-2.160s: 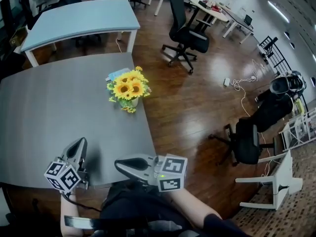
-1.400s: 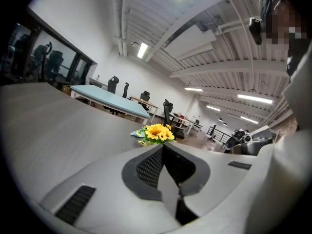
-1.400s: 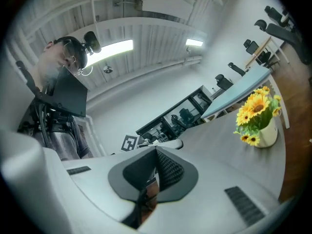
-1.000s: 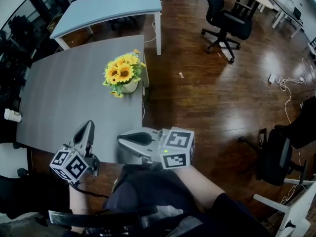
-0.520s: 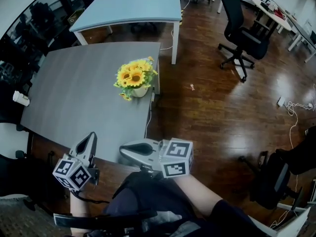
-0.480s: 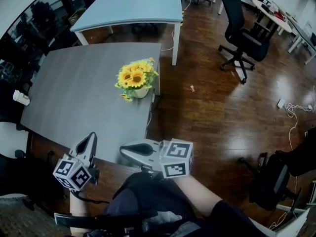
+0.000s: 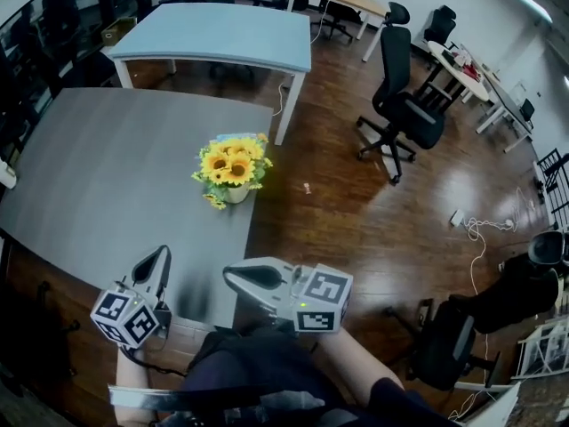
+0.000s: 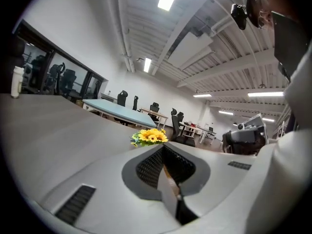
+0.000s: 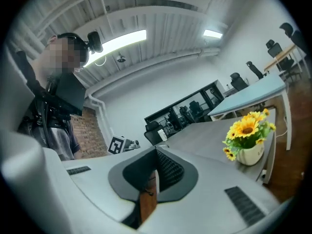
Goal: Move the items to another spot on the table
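Head view swinging; flowers [image 7: 229,167] staying put near bench [image 7: 98,185] right edge, untouched. Left gripper [image 7: 156,258] and right gripper [image 7: 238,277] still hanging at near edge, jaws closed, empty. Approach probably only starting.

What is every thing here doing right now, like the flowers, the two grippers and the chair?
sunflowers: standing upright in a white pot on the gray table, near its edge, nothing touching them.
left gripper: shut, nothing in it, far from the flowers.
right gripper: shut, nothing in it, far from the flowers.
black chair: upright on the wooden floor, nobody in it.
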`<state>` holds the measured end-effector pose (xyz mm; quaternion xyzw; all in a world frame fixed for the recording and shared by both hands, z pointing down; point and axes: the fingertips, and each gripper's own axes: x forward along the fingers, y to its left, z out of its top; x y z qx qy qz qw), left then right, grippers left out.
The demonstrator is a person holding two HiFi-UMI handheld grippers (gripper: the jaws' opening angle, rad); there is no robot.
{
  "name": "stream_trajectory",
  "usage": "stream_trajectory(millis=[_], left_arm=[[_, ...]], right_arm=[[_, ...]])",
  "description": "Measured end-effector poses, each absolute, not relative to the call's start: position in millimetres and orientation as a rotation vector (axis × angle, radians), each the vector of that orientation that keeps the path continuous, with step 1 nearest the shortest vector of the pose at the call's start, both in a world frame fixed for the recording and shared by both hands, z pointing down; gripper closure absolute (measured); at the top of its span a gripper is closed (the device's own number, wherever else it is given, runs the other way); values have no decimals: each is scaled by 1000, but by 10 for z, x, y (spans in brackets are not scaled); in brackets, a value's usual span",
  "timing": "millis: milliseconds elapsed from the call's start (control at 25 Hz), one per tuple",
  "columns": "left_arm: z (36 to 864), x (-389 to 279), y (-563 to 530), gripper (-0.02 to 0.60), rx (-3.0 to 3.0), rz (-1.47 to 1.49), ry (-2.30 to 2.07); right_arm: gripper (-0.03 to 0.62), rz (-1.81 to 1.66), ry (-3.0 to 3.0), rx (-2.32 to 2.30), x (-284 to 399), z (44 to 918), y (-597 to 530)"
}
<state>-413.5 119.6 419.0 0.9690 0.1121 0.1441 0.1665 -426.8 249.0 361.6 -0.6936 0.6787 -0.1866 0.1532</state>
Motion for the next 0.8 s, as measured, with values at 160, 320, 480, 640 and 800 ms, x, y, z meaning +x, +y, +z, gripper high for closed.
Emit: stream_trajectory(millis=[160, 320, 480, 640, 800], left_arm=[[4304, -4051, 1194, 560, 2720, 397, 323], [4299, -3981, 1219, 560, 2739, 401, 296], [4218, -3854, 1321, 560, 2791, 397, 238], [4118, -3681, 1608, 560, 2816, 381, 143], [4015, -3449, 2044, 560, 2855, 367, 4]], right_arm=[[614, -552, 1920, -2099, -3998, 3634, 2635], [614, -575, 1889, -2108, -3738, 3692, 2778], [614, -548, 1993, -2122, -3541, 3811, 2882], [614, -514, 2103, -2025, -3332, 3879, 3108], [614, -485, 2112, -1871, -2959, 3775, 3582]])
